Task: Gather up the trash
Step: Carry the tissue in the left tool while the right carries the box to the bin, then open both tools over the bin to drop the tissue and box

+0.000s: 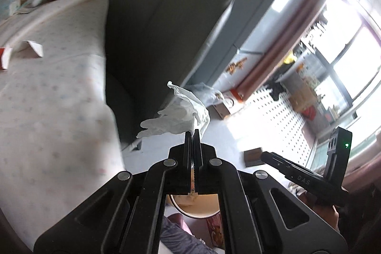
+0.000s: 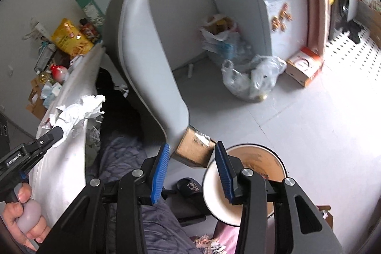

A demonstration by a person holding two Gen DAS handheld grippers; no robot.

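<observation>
1. Left tool (image 1: 193, 135): jaws together, clamped on the lower edge of a crumpled white tissue (image 1: 177, 116). The tissue is held in the air just beyond the jaw tips, in front of a dark grey chair (image 1: 166, 27) and right of the cloth-covered desk (image 1: 52, 87).
2. Right tool (image 2: 191, 158): blue-padded jaws apart, nothing between the pads. In the right wrist view, a round paper bowl (image 2: 252, 170) with brownish residue lies just behind and below the right-hand jaw; whether any part of the tool touches it cannot be told.
3. Step in hand, as judged: carrying the tissue to a collecting point. The bowl, seen low and near under the left tool (image 1: 197, 204), is the likely receptacle.
4. To do it well: keep the clamp firm until the tissue hangs directly over the bowl's mouth, lower it inside the rim, then part the jaws. Light paper drifts, so a release from high up risks a miss.
5. Orientation of the tissue: its long axis slants from the clamped edge up and away from the tool, with a twisted peak at the far top. A ragged lobe spreads left, towards the desk.
6. Other trash: clear plastic bags (image 2: 252, 77) on the far floor, and a cardboard carton (image 2: 302, 66) right of them.
</observation>
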